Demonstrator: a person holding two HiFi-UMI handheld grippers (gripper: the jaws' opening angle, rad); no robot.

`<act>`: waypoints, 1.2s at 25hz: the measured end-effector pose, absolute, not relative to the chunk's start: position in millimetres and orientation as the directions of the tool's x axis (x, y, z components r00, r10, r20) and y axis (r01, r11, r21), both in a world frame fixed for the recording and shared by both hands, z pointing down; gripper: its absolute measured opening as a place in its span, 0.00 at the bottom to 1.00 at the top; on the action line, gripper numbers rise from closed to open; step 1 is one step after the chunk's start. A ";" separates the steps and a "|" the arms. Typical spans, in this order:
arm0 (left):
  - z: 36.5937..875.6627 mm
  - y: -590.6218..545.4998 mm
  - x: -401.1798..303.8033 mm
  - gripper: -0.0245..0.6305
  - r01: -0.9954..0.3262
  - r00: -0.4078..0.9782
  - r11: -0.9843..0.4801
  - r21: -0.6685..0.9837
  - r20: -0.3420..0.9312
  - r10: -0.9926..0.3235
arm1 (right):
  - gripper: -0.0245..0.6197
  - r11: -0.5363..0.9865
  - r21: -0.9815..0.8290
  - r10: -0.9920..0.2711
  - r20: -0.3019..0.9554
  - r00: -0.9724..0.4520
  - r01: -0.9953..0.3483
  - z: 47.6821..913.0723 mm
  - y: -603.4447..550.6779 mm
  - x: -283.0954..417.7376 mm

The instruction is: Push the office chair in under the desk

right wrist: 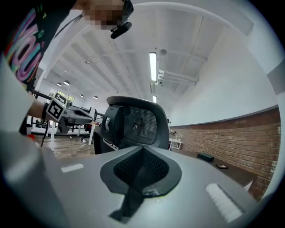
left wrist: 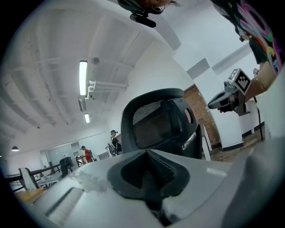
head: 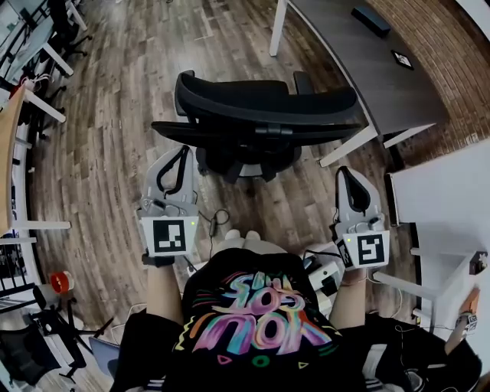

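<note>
A black mesh-backed office chair (head: 260, 122) stands on the wood floor, its back toward me, in front of the dark grey desk (head: 360, 69). My left gripper (head: 174, 157) is held just short of the chair's left side, jaws shut and empty. My right gripper (head: 351, 178) is level with it, to the right of the chair, also shut on nothing. In the left gripper view the chair back (left wrist: 156, 122) rises beyond the closed jaws, and the right gripper (left wrist: 229, 95) shows at the right. The right gripper view has the chair (right wrist: 133, 124) ahead and the left gripper (right wrist: 73, 113) at the left.
A black box (head: 371, 19) and a small marker card (head: 402, 59) lie on the dark desk. A white desk (head: 452, 199) fills the right side. White table legs (head: 46, 107) and a red tape roll (head: 60, 282) are at the left. People (left wrist: 115, 142) stand far off.
</note>
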State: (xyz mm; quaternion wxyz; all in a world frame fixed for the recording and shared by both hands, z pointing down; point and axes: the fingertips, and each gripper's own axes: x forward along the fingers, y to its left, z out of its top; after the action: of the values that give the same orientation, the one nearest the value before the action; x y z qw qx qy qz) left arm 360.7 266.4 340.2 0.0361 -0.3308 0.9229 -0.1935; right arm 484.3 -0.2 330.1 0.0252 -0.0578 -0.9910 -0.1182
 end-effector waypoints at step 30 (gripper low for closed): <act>376.7 284.3 305.0 0.44 -0.594 -0.769 0.526 -0.609 0.236 -0.594 | 0.44 0.774 0.569 0.108 0.310 -0.944 0.276 361.5 -47.5 431.3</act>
State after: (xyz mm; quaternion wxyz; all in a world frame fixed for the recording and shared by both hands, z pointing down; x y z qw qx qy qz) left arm 305.0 284.3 376.7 0.0003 -0.3400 0.8735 -0.3484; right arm 431.3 -47.5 361.5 0.1311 -0.1030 -0.9328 -0.3197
